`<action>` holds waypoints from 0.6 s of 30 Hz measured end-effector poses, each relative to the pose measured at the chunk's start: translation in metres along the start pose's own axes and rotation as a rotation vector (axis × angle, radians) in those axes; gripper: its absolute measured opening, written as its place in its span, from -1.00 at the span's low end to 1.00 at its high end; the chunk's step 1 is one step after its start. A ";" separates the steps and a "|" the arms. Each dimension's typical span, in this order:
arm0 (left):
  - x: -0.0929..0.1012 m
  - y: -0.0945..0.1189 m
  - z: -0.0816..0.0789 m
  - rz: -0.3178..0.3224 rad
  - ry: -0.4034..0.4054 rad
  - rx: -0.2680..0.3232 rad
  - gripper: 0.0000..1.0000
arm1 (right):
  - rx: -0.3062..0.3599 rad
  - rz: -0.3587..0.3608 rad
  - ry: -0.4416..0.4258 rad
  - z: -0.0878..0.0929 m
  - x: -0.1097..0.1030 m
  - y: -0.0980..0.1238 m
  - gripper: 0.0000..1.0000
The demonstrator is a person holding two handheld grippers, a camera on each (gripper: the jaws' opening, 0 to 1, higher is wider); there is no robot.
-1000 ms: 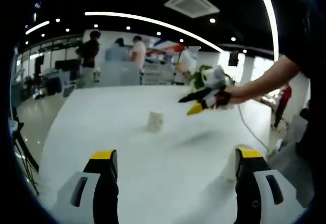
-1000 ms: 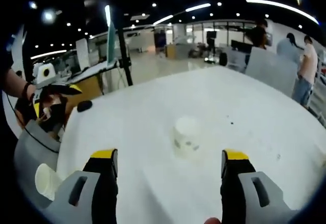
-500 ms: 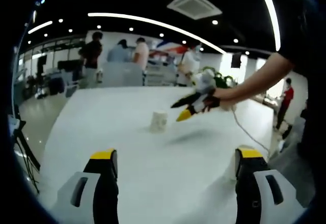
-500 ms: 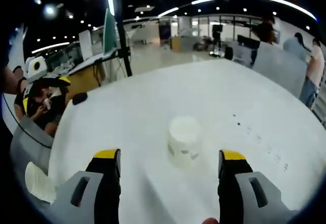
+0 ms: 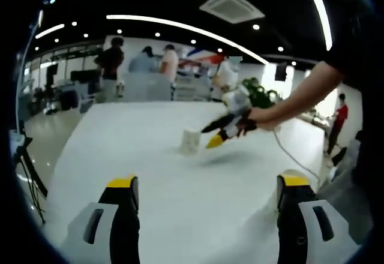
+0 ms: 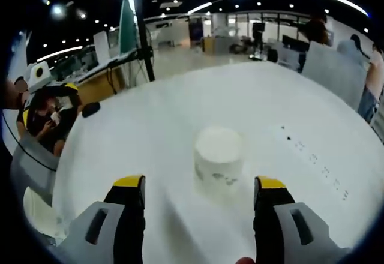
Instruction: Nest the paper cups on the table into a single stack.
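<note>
A white paper cup (image 6: 219, 156) stands upside down on the white table (image 6: 300, 108), just beyond my right gripper (image 6: 200, 183). That gripper is open, and the cup sits about centred ahead of its jaws without touching them. In the left gripper view the same cup (image 5: 191, 141) is far out on the table (image 5: 150, 186), with the right gripper (image 5: 211, 135) close beside it on a person's outstretched arm. My left gripper (image 5: 208, 182) is open over bare table with nothing between its jaws. A second pale cup (image 6: 33, 207) sits by the table's near edge.
Several people (image 5: 111, 60) stand behind grey partition boards (image 5: 141, 87) past the table's far end. A cable (image 5: 294, 159) trails off the right side. A small black object (image 6: 90, 109) lies near the table's left edge, and a dark pole (image 6: 141, 42) rises behind it.
The right gripper has moved forward to the upside-down cup, which now looms larger between its jaws. The left gripper has stayed where it was, still open.
</note>
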State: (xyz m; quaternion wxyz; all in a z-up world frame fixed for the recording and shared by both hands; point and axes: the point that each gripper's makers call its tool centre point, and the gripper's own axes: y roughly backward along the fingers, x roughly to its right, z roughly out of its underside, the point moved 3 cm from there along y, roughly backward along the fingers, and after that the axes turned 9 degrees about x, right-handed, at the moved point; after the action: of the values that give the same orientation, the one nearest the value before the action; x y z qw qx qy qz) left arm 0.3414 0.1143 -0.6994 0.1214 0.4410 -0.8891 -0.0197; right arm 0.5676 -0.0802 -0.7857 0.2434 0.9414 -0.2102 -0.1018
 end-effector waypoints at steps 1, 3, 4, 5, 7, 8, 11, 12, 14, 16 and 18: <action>0.000 -0.001 0.002 0.001 0.001 -0.005 0.89 | -0.002 0.001 -0.002 0.000 0.000 -0.001 0.42; 0.000 -0.002 0.004 0.002 0.003 -0.016 0.88 | -0.001 0.001 -0.002 0.001 0.002 -0.004 0.38; 0.002 -0.002 0.003 0.005 0.003 -0.013 0.88 | -0.003 0.000 0.000 0.002 0.001 -0.005 0.34; 0.002 -0.002 0.003 0.007 0.002 -0.011 0.88 | -0.004 -0.002 -0.001 0.003 0.001 -0.005 0.31; 0.002 -0.002 0.003 0.009 0.006 -0.012 0.89 | -0.008 -0.003 0.000 0.005 0.002 -0.007 0.25; 0.002 -0.002 0.004 0.009 0.001 -0.014 0.89 | -0.009 -0.004 0.002 0.005 0.002 -0.008 0.23; 0.001 -0.002 0.004 0.003 0.008 -0.011 0.89 | -0.009 0.000 0.013 0.006 0.005 -0.009 0.20; 0.001 -0.001 0.005 0.000 0.011 -0.009 0.89 | -0.007 -0.001 0.009 0.006 0.006 -0.009 0.19; 0.000 -0.001 0.006 -0.003 0.013 -0.011 0.89 | 0.002 -0.001 0.010 0.005 0.007 -0.010 0.16; 0.000 0.000 0.008 -0.006 0.014 -0.018 0.89 | 0.010 0.003 0.015 0.004 0.008 -0.011 0.14; 0.000 0.000 0.008 -0.008 0.017 -0.014 0.89 | 0.012 0.008 0.020 0.002 0.009 -0.013 0.14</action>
State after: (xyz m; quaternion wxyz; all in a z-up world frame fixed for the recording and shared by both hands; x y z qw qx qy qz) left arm 0.3396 0.1137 -0.7075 0.1321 0.4438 -0.8861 -0.0226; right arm 0.5797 -0.0745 -0.7947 0.2401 0.9429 -0.2124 -0.0902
